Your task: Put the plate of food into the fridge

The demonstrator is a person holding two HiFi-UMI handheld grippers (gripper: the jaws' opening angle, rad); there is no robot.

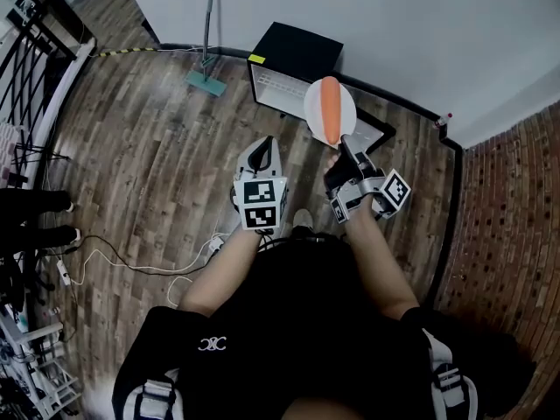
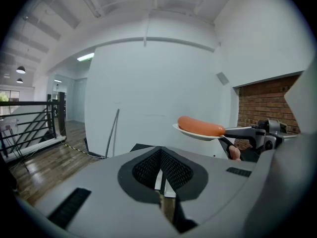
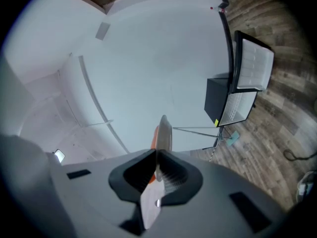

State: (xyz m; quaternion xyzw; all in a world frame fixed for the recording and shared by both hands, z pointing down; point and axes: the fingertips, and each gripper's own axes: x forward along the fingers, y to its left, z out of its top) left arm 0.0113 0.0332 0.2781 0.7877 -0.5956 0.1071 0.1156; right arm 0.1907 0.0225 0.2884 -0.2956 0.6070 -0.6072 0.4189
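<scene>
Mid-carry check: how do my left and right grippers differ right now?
The right gripper clamps the rim of the plate, sausage on it; the left gripper has its jaws together on nothing. The right gripper is rolled sideways; the left gripper sits upright. Both point toward the open fridge.

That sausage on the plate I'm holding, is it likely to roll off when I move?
Probably apt to roll: the sausage is round, smooth and lies loose on a shallow plate. The right gripper pinches only the plate's rim, so the plate may tip easily. It looks level in the left gripper view.
</scene>
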